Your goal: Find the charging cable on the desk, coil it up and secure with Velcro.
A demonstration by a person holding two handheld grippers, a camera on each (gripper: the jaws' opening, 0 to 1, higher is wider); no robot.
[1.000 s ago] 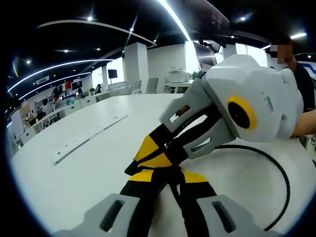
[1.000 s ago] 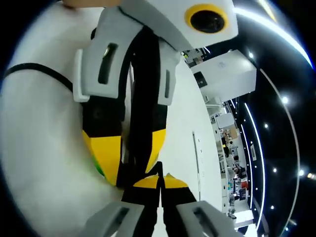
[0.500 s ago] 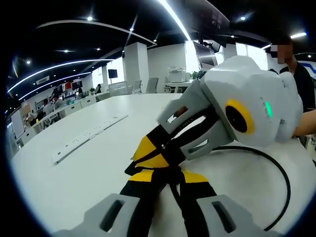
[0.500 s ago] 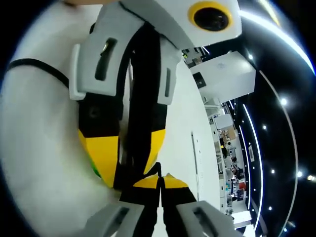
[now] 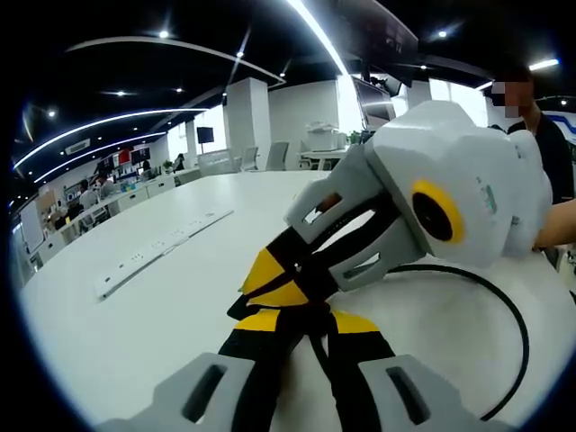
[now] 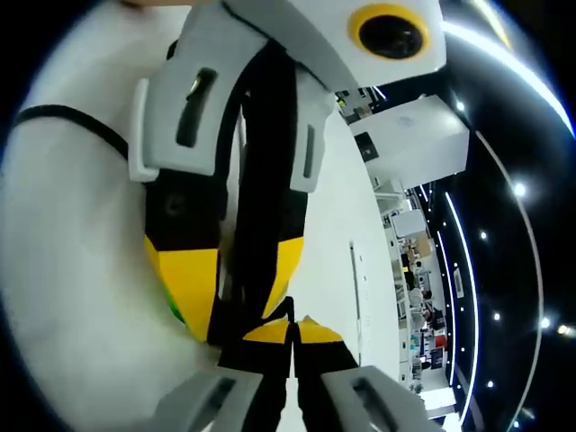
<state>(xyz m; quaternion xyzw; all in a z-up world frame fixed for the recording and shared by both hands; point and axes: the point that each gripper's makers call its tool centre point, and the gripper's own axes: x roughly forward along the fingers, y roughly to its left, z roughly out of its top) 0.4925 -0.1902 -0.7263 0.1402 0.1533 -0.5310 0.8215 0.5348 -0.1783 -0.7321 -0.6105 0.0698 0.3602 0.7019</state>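
The black charging cable [image 5: 515, 335] loops over the white table [image 5: 135, 333] to the right and runs back toward the two grippers. My left gripper [image 5: 309, 322] is shut on a black bundle of that cable held between its yellow pads; the same bundle [image 6: 261, 180] sits between its fingers in the right gripper view, where another stretch of cable [image 6: 63, 117] curves away at upper left. My right gripper [image 6: 290, 329] has its yellow tips pressed together, touching the left gripper's tips [image 6: 229, 283]. I cannot tell whether it pinches anything thin. It enters the left gripper view from the right [image 5: 263, 277].
A long white power strip [image 5: 162, 246] lies on the table to the left, also seen as the power strip [image 6: 358, 297]. A person [image 5: 540, 135] stands at the table's far right. Office desks and chairs stand beyond the table's edge.
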